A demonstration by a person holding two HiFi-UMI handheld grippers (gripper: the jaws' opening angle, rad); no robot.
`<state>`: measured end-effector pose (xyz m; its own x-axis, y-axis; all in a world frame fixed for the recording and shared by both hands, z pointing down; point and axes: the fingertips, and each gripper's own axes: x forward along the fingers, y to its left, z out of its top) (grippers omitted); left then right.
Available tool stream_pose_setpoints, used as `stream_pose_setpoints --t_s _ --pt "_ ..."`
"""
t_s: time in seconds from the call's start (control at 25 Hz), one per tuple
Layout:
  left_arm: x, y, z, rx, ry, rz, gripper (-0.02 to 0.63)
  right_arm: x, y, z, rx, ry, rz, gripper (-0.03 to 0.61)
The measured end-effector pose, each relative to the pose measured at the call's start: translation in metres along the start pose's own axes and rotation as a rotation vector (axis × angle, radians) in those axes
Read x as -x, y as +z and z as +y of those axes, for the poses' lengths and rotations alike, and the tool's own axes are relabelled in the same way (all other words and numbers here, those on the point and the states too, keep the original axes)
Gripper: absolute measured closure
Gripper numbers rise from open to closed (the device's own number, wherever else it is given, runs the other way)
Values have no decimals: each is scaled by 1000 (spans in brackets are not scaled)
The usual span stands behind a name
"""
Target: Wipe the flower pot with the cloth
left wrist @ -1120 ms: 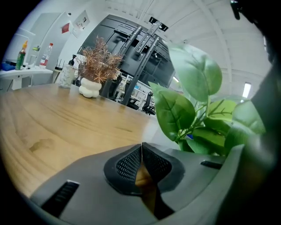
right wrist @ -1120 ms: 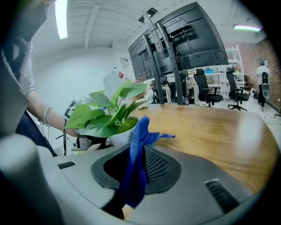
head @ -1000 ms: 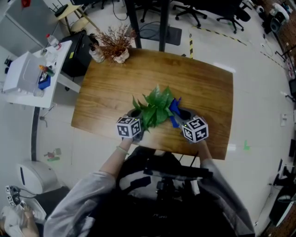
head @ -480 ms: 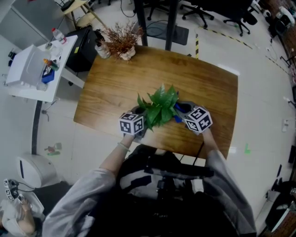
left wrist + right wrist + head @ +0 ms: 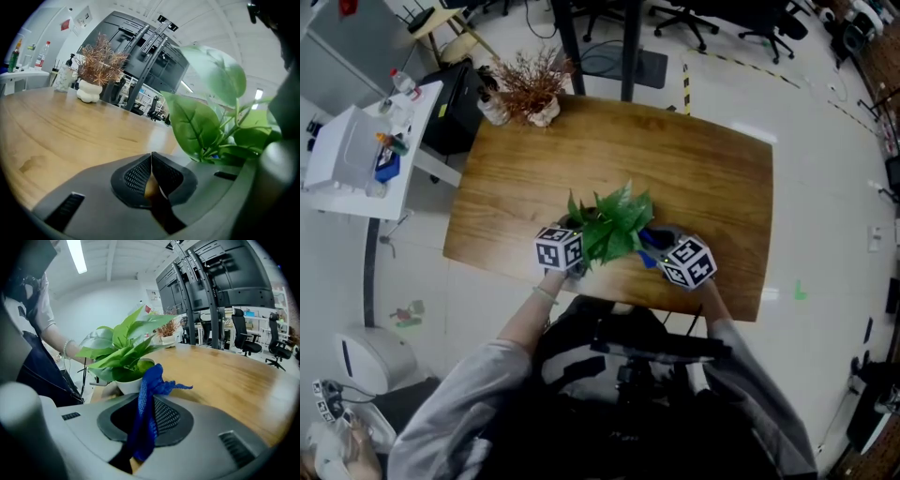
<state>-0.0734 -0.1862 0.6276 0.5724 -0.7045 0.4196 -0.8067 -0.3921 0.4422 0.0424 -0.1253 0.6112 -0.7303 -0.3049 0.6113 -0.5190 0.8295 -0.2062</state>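
Nearest to us, at the worktop's [image 5: 694, 169] 6 o'clock edge, we see both grippers held on either side of a green plant [image 5: 609, 225]. The left gripper [image 5: 570, 234] sits at the plant's 9 o'clock. In the left gripper view its jaws are pressed together at the tips with nothing between them [image 5: 151, 171], and the broad leaves [image 5: 197, 126] rise just beside it at 2 o'clock. The right gripper [image 5: 667, 242] sits at the plant's 4 o'clock, and its jaws are clamped on a blue cloth [image 5: 149, 390] that stands up out of them [image 5: 147, 416]. The white flower pot [image 5: 127, 384] stands on the worktop just behind the cloth's top end; we cannot tell whether the two touch. From the head view the leaves hide the pot, and only a strip of the cloth [image 5: 647, 253] shows between the plant and the right gripper. Farther off, the wooden worktop lies bare up to its 11 o'clock corner, where a dried bouquet in a white vase [image 5: 530, 89] stands. Beyond that corner, at 10 o'clock, there is a white side table [image 5: 356, 150] carrying small items. Office chairs [image 5: 694, 19] stand on the floor at 12 o'clock.
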Motion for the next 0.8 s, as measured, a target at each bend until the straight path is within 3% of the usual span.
stream_pose_setpoints --t_s 0.2,0.4,0.8 --pt "-5 -2 0 -14 -6 15 609 0 -18 9 -32 -61 24 491" --pt "5 -1 7 -22 44 -5 609 10 -17 0 -147 -197 -40 491" --pt "46 -16 19 3 116 -41 609 30 -4 -1 -285 -329 -158 491"
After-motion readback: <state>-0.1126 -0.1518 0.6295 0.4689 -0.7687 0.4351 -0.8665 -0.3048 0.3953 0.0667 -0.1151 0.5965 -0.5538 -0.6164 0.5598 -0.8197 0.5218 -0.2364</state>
